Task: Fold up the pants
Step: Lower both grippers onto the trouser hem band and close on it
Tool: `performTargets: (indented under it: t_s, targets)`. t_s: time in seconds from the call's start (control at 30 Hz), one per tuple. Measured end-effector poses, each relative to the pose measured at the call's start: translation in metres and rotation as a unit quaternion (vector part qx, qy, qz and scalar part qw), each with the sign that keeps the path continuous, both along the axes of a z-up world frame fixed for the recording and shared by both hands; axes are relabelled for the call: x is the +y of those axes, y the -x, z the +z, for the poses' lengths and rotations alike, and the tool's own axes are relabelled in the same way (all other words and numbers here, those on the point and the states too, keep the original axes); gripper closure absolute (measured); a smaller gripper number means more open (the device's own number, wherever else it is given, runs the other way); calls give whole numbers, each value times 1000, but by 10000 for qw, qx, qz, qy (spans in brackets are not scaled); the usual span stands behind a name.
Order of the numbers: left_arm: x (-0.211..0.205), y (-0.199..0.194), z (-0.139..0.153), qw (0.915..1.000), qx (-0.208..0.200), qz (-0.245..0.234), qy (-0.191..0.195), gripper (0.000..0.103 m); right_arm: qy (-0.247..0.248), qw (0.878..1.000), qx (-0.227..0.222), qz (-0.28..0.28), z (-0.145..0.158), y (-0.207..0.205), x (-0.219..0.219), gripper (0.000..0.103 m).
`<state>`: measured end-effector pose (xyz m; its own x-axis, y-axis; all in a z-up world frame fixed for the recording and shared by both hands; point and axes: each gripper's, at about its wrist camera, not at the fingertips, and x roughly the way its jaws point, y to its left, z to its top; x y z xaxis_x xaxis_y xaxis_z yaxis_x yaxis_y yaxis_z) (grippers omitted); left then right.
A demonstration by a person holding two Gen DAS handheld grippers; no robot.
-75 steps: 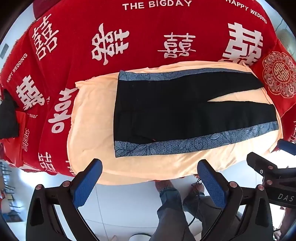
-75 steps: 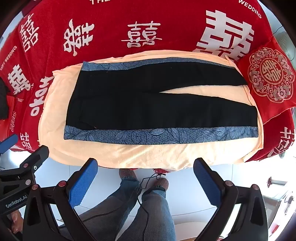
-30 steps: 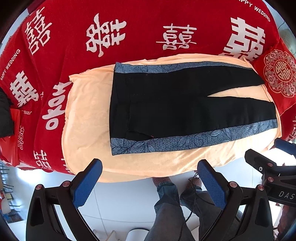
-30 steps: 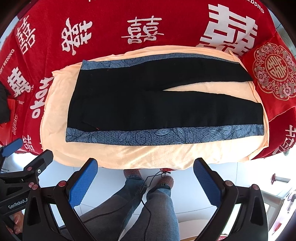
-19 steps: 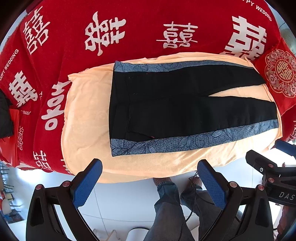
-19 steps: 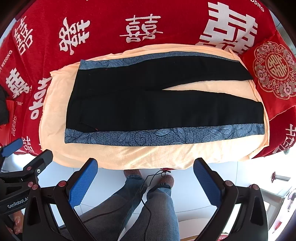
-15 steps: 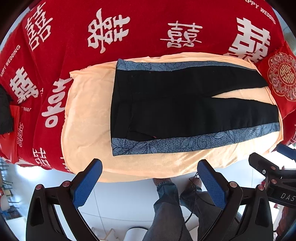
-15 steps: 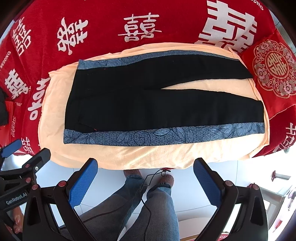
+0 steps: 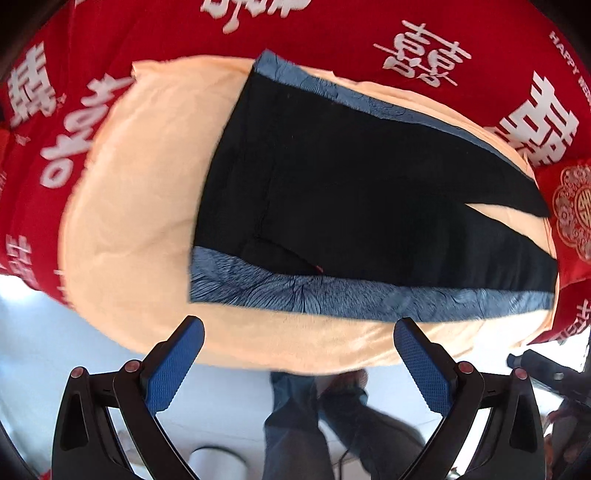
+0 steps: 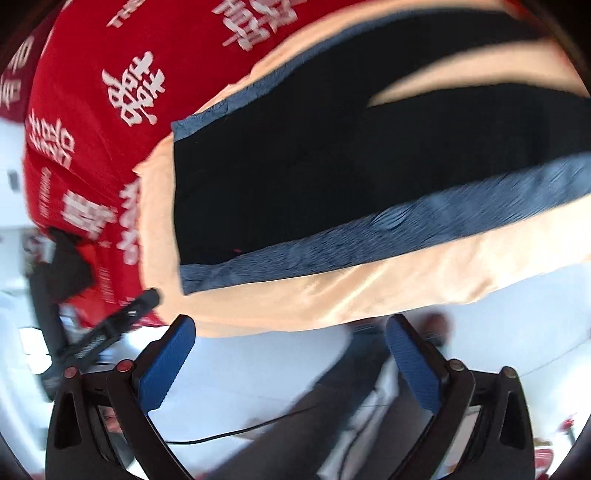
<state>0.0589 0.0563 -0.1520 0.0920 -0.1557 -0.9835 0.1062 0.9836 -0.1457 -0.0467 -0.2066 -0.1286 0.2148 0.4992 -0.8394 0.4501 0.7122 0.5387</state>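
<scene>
Red bedding (image 9: 332, 33) printed with white double-happiness characters covers the whole upper part of both views, and a peach blanket (image 9: 140, 192) lies spread over it as the working surface, its near edge hanging over a pale, glossy floor (image 9: 44, 354). On that blanket the pants (image 9: 351, 192) lie flat and unfolded: black cloth with a blue leaf-patterned stripe along each outer seam, waistband toward 9 o'clock in the left wrist view, the 2 legs running off toward 3 o'clock with a narrow wedge of blanket showing between them. A red cushion (image 9: 574, 214) with a white round emblem sits at 3 o'clock, just beside the leg ends. In the right wrist view, which is tilted and motion-blurred, the pants (image 10: 369, 158) run from 9 o'clock up toward 2 o'clock. The left gripper (image 9: 299, 332) hangs over the blanket's near edge with its 2 blue-padded fingers spread wide and nothing between them, clear of the cloth. The right gripper (image 10: 290, 330) has just been narrowing slightly, yet its fingers stand far apart with nothing between them, also short of the pants. A person's legs (image 9: 295, 424) in blue jeans stand at 6 o'clock below the blanket edge. Part of the other black tool shows at 4 o'clock in the left view and at 8 o'clock in the right view.
</scene>
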Motion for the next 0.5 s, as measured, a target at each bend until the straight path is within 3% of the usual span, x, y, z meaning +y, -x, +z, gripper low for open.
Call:
performTargets:
  t_s: [0.03, 0.07, 0.17, 0.27, 0.4, 0.5]
  targets:
    - [0, -1, -15, 10000, 47, 15, 40, 8, -256, 9997, -25, -32, -16, -1, 1, 29]
    - [1, -4, -28, 9998, 131, 34, 144, 10, -459, 9989, -14, -49, -33, -1, 4, 39]
    - [4, -5, -57, 9988, 272, 234, 327, 10, -1175, 9928, 44, -217, -86, -5, 14, 39]
    - [7, -2, -83, 9976, 324, 398, 461, 10, -1571, 9871, 62, -316, -127, -7, 24, 39]
    - [7, 4, -105, 9955, 478, 464, 672, 10, -1814, 9820, -125, -519, -161, -11, 26, 39]
    - [3, 8, -116, 9932, 586, 511, 863, 10, -2061, 9745, -345, -815, -169, -15, 19, 39]
